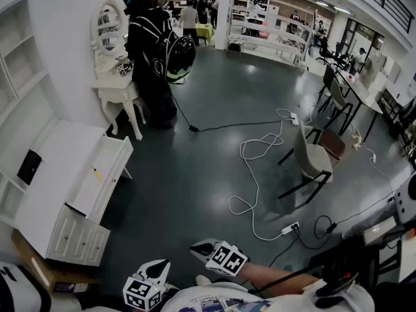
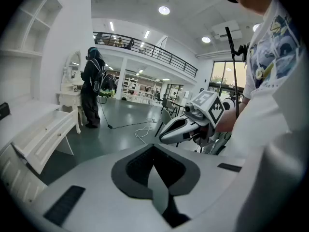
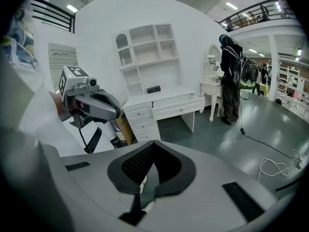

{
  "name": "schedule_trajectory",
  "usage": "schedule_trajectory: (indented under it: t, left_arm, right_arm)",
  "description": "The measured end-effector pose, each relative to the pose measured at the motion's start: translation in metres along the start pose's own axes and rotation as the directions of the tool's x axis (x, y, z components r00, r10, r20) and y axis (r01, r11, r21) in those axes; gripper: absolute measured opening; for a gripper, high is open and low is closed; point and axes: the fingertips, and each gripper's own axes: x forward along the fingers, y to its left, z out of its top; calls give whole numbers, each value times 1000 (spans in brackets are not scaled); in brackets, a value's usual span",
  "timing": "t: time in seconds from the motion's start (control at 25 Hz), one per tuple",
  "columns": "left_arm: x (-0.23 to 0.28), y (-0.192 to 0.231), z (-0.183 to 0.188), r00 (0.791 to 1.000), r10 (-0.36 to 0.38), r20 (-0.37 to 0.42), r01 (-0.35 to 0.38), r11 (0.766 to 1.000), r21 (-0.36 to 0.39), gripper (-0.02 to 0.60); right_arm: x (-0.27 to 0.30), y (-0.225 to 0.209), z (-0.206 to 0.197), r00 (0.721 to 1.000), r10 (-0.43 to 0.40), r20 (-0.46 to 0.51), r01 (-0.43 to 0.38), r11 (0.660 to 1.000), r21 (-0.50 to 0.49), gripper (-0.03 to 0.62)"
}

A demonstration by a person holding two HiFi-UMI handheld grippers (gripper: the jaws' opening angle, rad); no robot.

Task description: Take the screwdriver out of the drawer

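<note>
the long white pulled-out drawer point(image 1: 114, 179) of the white wooden desk point(image 1: 55, 174) is seen at the left of the head view, and on its pale bottom a small yellow sliver point(image 1: 97, 174) is made out. it is judged to be the screwdriver, though it is too small for handle and tip to be told apart. its long axis appears to be laid slantwise, roughly along the length of the drawer; this cannot be stated firmly.

the grey hand-held left gripper point(image 1: 158, 266) and the grey hand-held right gripper point(image 1: 198, 247) are held low against the person's body, well apart from the desk, with bare dark floor point(image 1: 195, 174) between. in each gripper's own view the dark pads are seen pressed together with nothing between them, so both are closed and empty.

the drawer is placed ahead and to the left of both grippers. the left gripper is judged the nearer by position, but it is pointed out into the room, with the desk only at the edge of its view. the right gripper is turned toward the desk, and the drawer is framed just above its jaws. the next move is therefore taken to call for a long approach leftward and forward, and for the jaws to be parted before the yellow shaft is crossed.
</note>
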Motion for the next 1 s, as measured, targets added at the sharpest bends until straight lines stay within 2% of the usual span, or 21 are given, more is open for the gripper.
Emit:
schedule_trajectory:
  t: [0.16,0.36,0.56,0.72,0.84,1.0]
  left_arm:
    - [-3,0,-5,1000,-4,-12,4,1000,-1,14]
    - [-19,9,-8,998,56,9,-56,998,-32,14]
    - [-39,42,-17,994,104,30,-101,991,-87,14]
    - [-49,80,-19,991,119,53,-114,988,-103,14]
    - [-68,122,-6,987,132,92,-123,988,-89,14]
    - [-112,181,24,982,136,130,-125,988,-86,14]
  right_arm:
    - [0,-2,1,1000,-15,5,15,1000,6,25]
    - [13,6,2,1000,28,-12,-29,999,-16,25]
    - [48,14,18,997,80,-23,-81,997,-19,25]
    - [82,9,39,997,71,-28,-72,997,-24,26]
    - [116,11,70,998,65,-16,-66,998,-16,28]
    - [154,16,142,999,44,-5,-44,999,-8,29]
